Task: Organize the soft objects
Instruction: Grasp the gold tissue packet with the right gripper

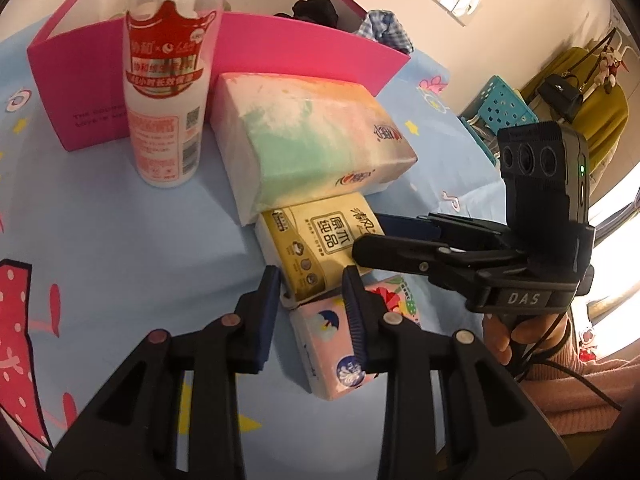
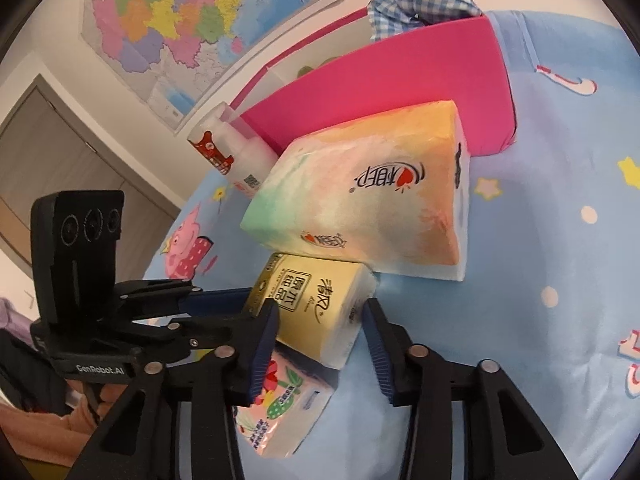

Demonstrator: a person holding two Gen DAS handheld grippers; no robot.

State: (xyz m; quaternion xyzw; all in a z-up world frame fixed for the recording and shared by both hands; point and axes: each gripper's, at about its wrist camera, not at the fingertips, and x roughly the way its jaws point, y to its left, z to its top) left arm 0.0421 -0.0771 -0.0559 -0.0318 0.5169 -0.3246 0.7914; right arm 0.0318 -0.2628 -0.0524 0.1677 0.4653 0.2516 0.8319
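From the left wrist view, three tissue packs lie in a row on the blue cartoon-print bedsheet (image 1: 120, 220): a large pastel pack (image 1: 308, 136) farthest off, a yellow pack (image 1: 320, 248) in the middle, and a small pink pack (image 1: 336, 344) nearest the camera. One white bottle with a red label (image 1: 164, 96) stands upright just left of the large pack, and one open pink box (image 1: 80, 80) sits behind both, with dark and checked cloth showing over its far rim. The left gripper (image 1: 312, 304) has its fingers spread either side of the seam where the yellow and pink packs meet; whether the pads press on either pack cannot be told. The right gripper (image 1: 370, 236) reaches in from the right at the yellow pack's far edge, held by a hand (image 1: 508, 336) in a pink sleeve. Bare sheet lies open to the left of the row.

From the right wrist view, the same three packs are counted: the large pastel pack (image 2: 372, 208), the yellow pack (image 2: 320, 312) and the pink pack (image 2: 280, 412), the yellow one tilted, partly overlapping the pink one. The right gripper (image 2: 320, 332) straddles the yellow pack with a clear gap at the right finger (nothing pinched). The left gripper (image 2: 216, 300) comes in from the left. Wide empty sheet lies to the right.
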